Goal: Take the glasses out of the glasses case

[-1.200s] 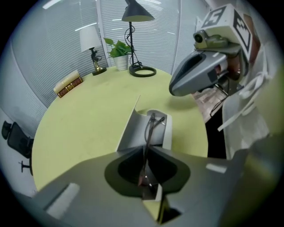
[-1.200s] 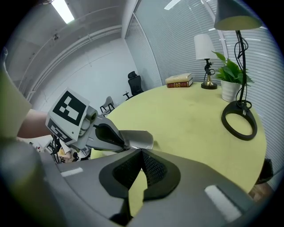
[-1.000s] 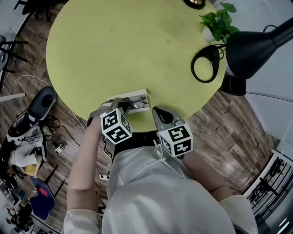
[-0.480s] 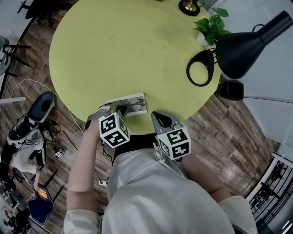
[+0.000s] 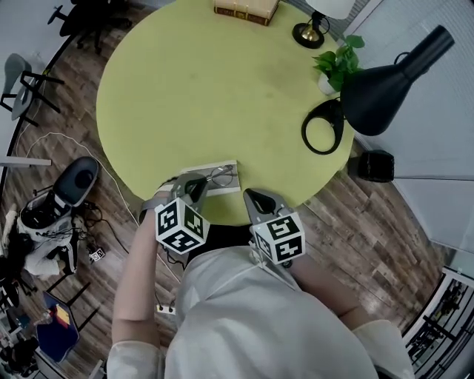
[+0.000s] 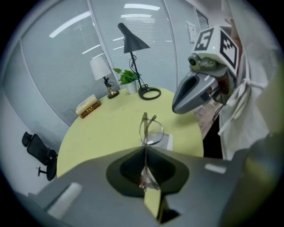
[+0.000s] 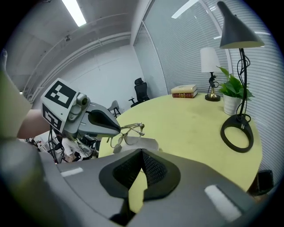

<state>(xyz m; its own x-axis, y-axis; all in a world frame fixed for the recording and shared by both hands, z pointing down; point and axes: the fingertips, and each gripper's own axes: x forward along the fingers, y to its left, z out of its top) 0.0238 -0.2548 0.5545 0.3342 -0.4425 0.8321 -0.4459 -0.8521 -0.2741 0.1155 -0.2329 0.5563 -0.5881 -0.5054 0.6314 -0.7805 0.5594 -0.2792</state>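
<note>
The thin metal-framed glasses (image 6: pixel 149 129) stick out from between the jaws of my left gripper (image 6: pixel 145 150), which is shut on one temple arm. They hang just above the white glasses case (image 6: pixel 167 141), which lies open at the near edge of the round yellow-green table (image 5: pixel 215 81). From above, the left gripper (image 5: pixel 198 183) sits over the case (image 5: pixel 201 173), with the glasses (image 5: pixel 221 176) at its right end. My right gripper (image 5: pixel 252 195) is shut and empty, just right of the case at the table's edge. Its own view shows the glasses (image 7: pixel 125 133) above the case (image 7: pixel 144 142).
A black desk lamp (image 5: pixel 385 70) with a ring base (image 5: pixel 324 126) stands at the table's right edge, beside a potted plant (image 5: pixel 335 61). Books (image 5: pixel 246 9) and a small table lamp (image 5: pixel 312 32) are at the far side. Chairs and cables crowd the floor at left.
The head view has tilted up, showing more of the table's far side. Both grippers stay near the case, the left still holding the glasses.
</note>
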